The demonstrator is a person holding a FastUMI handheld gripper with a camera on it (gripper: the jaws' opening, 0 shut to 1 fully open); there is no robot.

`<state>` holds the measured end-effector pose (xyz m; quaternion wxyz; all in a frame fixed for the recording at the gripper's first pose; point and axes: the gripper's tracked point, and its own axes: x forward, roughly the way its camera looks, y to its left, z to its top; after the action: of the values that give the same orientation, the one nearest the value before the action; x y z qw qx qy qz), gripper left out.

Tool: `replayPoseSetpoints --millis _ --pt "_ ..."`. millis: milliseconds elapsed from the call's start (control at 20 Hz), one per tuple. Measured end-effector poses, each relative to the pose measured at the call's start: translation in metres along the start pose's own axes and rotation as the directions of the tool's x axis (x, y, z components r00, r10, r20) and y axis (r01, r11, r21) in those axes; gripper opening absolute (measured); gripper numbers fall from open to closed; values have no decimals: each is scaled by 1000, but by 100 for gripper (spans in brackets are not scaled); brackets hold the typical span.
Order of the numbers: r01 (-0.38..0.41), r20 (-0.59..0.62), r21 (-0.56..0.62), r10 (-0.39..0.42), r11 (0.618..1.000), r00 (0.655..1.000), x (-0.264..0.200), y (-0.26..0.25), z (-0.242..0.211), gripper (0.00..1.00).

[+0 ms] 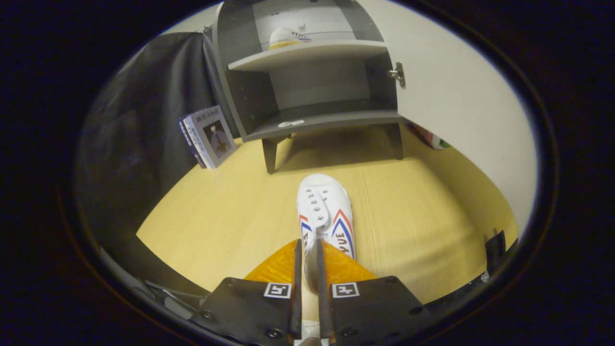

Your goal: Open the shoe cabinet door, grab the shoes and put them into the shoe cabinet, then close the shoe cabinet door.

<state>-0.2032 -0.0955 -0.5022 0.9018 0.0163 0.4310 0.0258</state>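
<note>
One white sneaker [287, 37] already sits on the upper shelf of the shoe cabinet [307, 72], whose door [451, 96] stands open. The second sneaker [325, 214] lies on the desk [230, 216], its heel between the fingers [309, 250], which look pinched narrow on it, though the contact is hard to see. Left: shelving it, closing the door.

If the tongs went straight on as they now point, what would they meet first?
The tongs are already pinched on the white shoe's heel; beyond its toe, likely the open shoe cabinet, though depth is unclear.
</note>
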Motion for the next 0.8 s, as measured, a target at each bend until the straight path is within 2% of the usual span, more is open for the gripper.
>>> replayPoseSetpoints --millis 300,400,500,600,800 --pt "29 -51 -11 -30 999 998 44 9 -6 17" --pt "48 -31 -18 -48 999 998 50 10 1 17" --pt "69 -22 -73 -71 995 997 49 9 3 17" --pt "91 -30 -176 -98 980 995 47 12 1 3" --pt "86 -13 -105 -88 991 996 47 20 16 2"
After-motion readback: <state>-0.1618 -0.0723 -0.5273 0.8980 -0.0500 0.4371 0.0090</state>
